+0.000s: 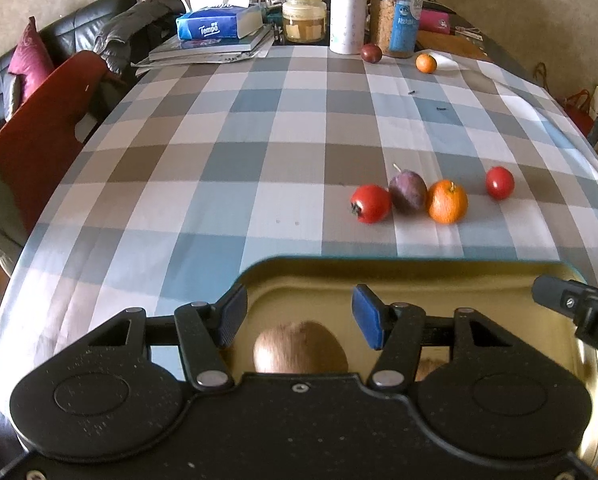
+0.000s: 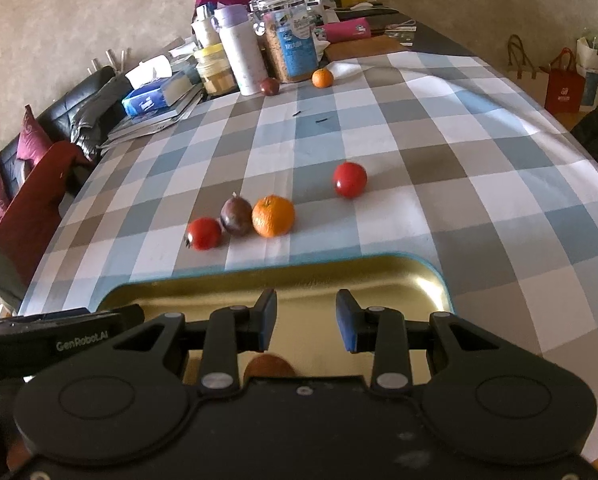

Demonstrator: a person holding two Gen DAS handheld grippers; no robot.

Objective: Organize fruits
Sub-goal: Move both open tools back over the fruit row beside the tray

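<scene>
Both hand-held grippers hover open and empty over a gold tray [image 1: 419,270] on the checked counter [image 1: 219,168].
A kiwi [image 1: 299,346] lies in the tray below the left hand-held gripper [image 1: 299,316]; the right hand-held gripper [image 2: 306,320] stands narrower.

A checked cloth [image 2: 479,128] is covering the table. Lying on it are a gold tray [image 2: 379,280], two tomatoes [image 2: 350,179] [image 2: 204,233], a plum [image 2: 236,215], an orange [image 2: 273,216], and, sitting farther back, jars [image 2: 289,48], a bottle [image 2: 241,52], tissues [image 2: 155,98] and books.

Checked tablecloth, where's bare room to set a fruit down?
Bare: the cloth left of the near tomato, up to the books, and the middle band beyond the plum. Crowded: the far edge by the jars, and the near fruit row.
</scene>
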